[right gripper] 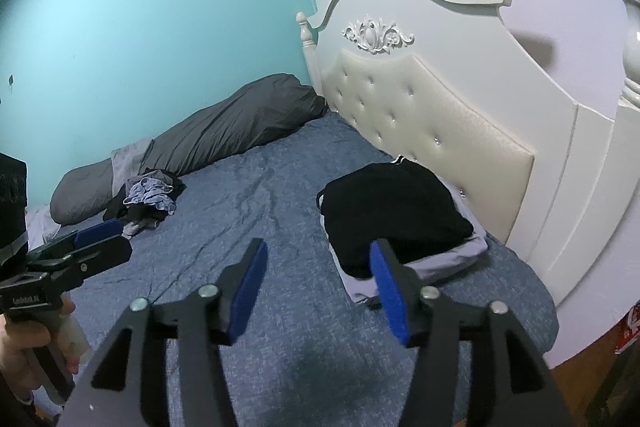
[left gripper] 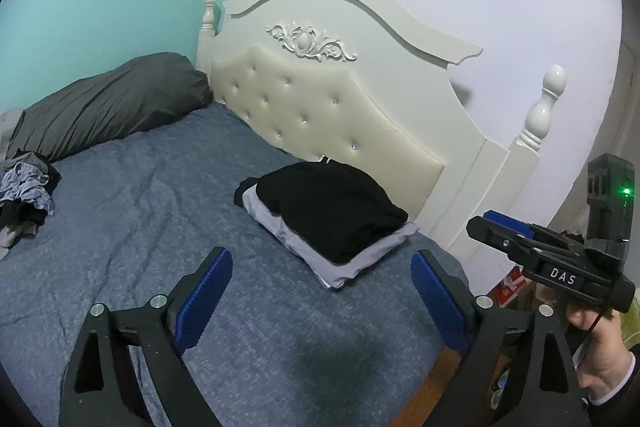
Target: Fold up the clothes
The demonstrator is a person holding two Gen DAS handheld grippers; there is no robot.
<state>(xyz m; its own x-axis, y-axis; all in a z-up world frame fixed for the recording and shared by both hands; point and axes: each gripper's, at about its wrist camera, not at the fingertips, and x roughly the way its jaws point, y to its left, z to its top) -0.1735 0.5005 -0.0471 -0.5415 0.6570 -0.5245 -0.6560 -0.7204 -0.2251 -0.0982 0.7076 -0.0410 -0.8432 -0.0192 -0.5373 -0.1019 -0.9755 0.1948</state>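
A folded stack [left gripper: 332, 211] [right gripper: 392, 211], a black garment on top of a pale grey one, lies on the blue bed sheet [left gripper: 140, 207] close to the headboard. A crumpled pile of unfolded clothes [left gripper: 24, 195] [right gripper: 148, 199] sits far off by the grey pillow. My left gripper [left gripper: 320, 257] hovers open above the sheet just in front of the stack, holding nothing. My right gripper [right gripper: 320, 247] is open too and empty, with its right finger in front of the stack's near edge. Each gripper also shows in the other's view: the right gripper [left gripper: 480, 223] and the left gripper [right gripper: 120, 239].
A cream tufted headboard [left gripper: 328, 115] [right gripper: 432, 123] stands right behind the stack. A long grey pillow [left gripper: 108, 103] [right gripper: 224, 135] lies along the turquoise wall. The wrinkled sheet stretches between the stack and the pile. A hand [left gripper: 600, 343] holds the right gripper past the bed's edge.
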